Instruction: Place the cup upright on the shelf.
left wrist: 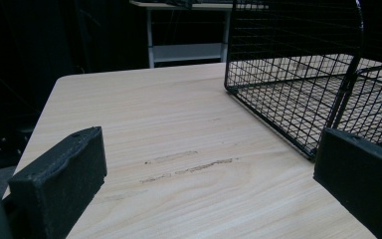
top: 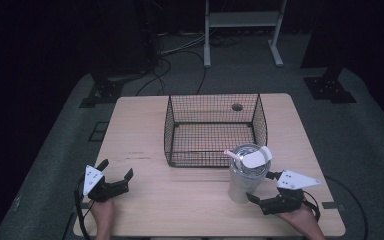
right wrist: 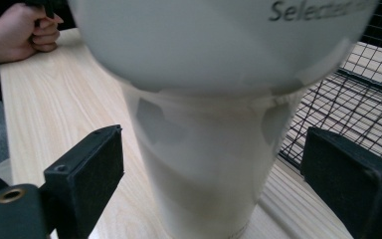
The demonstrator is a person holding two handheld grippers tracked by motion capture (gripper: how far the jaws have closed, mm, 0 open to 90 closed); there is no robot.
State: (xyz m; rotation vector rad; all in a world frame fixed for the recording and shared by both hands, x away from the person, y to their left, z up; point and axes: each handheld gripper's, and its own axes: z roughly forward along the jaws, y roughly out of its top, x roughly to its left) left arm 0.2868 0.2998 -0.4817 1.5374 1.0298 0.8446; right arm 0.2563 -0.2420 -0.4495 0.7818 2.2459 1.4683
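A tall white cup (top: 241,184) with a domed lid and a white straw stands upright on the wooden table (top: 180,200), just in front of the black wire basket (top: 212,150). My right gripper (top: 261,186) is at the cup's right side, open. In the right gripper view the cup (right wrist: 204,74) stands between the wide-apart jaws of that gripper (right wrist: 219,167), and neither jaw touches it. My left gripper (top: 115,169) rests near the table's front left, open and holding nothing. Bare table shows between the jaws of the left gripper (left wrist: 214,164), with the basket (left wrist: 288,79) ahead to the right.
The basket is empty and sits mid-table toward the back. A round hole (top: 237,107) is in the tabletop behind it. A white shelf frame (top: 242,30) and cables lie on the floor beyond. The other hand (right wrist: 25,32) shows far off at the left.
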